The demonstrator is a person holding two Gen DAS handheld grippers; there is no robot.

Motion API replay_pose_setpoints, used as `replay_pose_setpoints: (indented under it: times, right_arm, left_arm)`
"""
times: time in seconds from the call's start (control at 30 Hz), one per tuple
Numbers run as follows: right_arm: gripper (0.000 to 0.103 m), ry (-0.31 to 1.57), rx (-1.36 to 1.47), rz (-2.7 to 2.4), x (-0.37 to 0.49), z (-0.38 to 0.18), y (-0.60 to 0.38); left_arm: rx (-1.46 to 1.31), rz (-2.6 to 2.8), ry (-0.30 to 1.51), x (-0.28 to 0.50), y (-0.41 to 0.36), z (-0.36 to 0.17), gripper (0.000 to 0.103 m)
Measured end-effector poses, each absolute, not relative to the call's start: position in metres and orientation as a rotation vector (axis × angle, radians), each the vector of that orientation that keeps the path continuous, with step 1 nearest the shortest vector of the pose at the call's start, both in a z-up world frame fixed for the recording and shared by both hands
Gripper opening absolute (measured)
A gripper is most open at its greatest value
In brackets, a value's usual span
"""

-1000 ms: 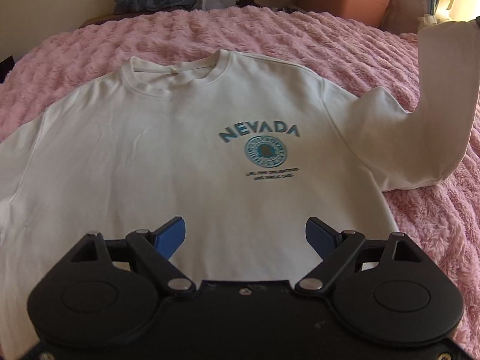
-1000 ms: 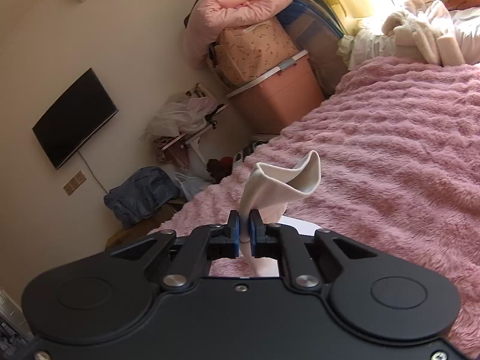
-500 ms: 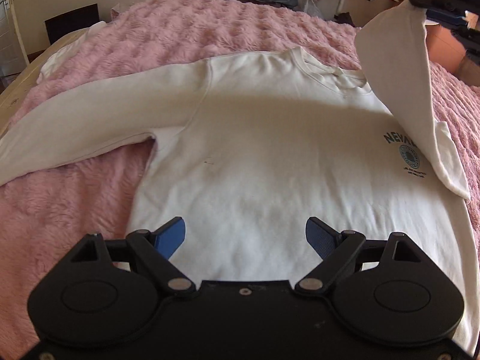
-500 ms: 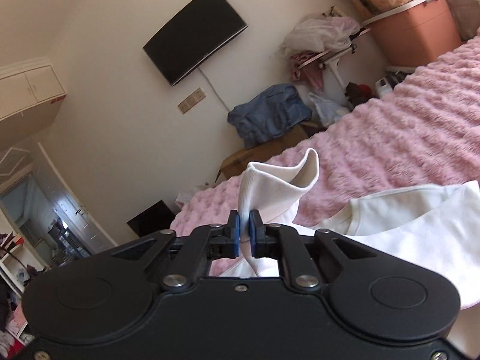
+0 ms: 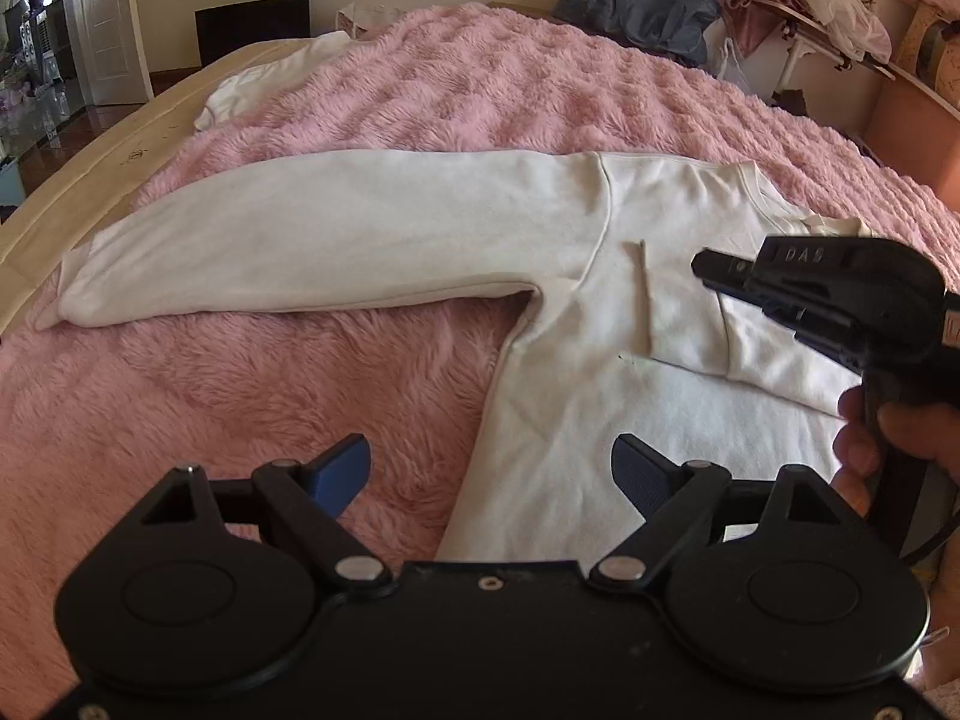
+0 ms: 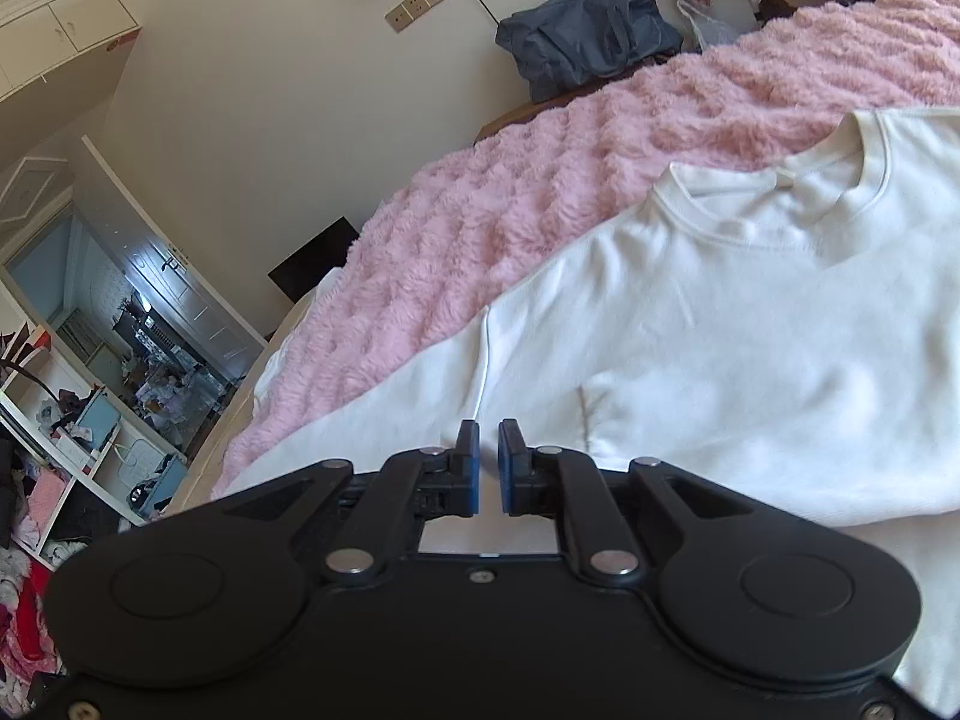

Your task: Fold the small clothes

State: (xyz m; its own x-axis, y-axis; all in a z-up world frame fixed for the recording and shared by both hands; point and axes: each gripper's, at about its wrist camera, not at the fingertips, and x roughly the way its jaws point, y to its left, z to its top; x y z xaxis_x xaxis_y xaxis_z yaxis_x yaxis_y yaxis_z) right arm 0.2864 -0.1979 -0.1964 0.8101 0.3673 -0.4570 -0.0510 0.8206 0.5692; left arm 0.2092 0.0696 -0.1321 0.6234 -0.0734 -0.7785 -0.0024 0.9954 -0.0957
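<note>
A: Where does the garment lie?

B: The white sweatshirt (image 5: 570, 324) lies flat, front up, on the pink fleece blanket (image 5: 252, 384). In the left wrist view one long sleeve (image 5: 312, 246) stretches out toward 9 o'clock, its cuff near the blanket's edge. The other sleeve (image 5: 708, 324) is folded across the chest, at about 2 o'clock from the left gripper.

A: And the left gripper?

B: The left gripper (image 5: 489, 468) has its blue pads spread wide, holding nothing. It hangs over the sweatshirt's side hem, one pad above blanket, the other above cloth. Contact with the fabric cannot be told.

A: The right one?

B: The right gripper (image 6: 489, 468) has its pads drawn close with a narrow gap between them; no cloth is pinched. It points at the shoulder seam where the outstretched sleeve joins the body. The collar (image 6: 780, 204) sits at 1 o'clock from it.

A: Anything around the bed?

B: A blue bag (image 6: 588, 30) against the wall at 12 o'clock, and a second white garment (image 5: 270, 84) at the far blanket edge, 11 o'clock in the left view.
</note>
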Motion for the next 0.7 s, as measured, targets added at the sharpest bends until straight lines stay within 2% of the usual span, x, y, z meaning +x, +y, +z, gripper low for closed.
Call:
replay_pose_setpoints:
  times: [0.13,0.23,0.3,0.37,0.47,0.57,0.7]
  right_arm:
    - [0.01,0.66,0.567,0.295,0.286,-0.208,-0.178]
    - [0.011,0.621,0.501,0.297,0.269,-0.193,-0.179]
    - [0.016,0.572,0.456,0.234,0.257,-0.176,-0.199]
    - [0.028,0.56,0.437,0.163,0.246,-0.167,-0.224]
    - [0.038,0.555,0.311,0.014,0.225,-0.16,-0.263]
    - [0.039,0.582,0.188,-0.135,0.205,-0.164,-0.301]
    - [0.039,0.632,0.146,-0.261,0.189,-0.176,-0.348]
  left_arm:
    - [-0.123,-0.045,0.869,0.22,0.078,-0.122,0.093]
    - [-0.148,-0.097,0.839,0.242,0.068,-0.115,0.093]
    - [-0.176,-0.16,0.812,0.258,0.058,-0.113,0.093]
    - [-0.206,-0.221,0.8,0.276,0.048,-0.117,0.093]
    - [-0.199,-0.213,0.855,0.305,0.033,-0.137,0.091]
    - [-0.23,-0.224,0.918,0.323,0.026,-0.16,0.091]
    - [-0.241,-0.228,0.915,0.329,0.025,-0.172,0.091]
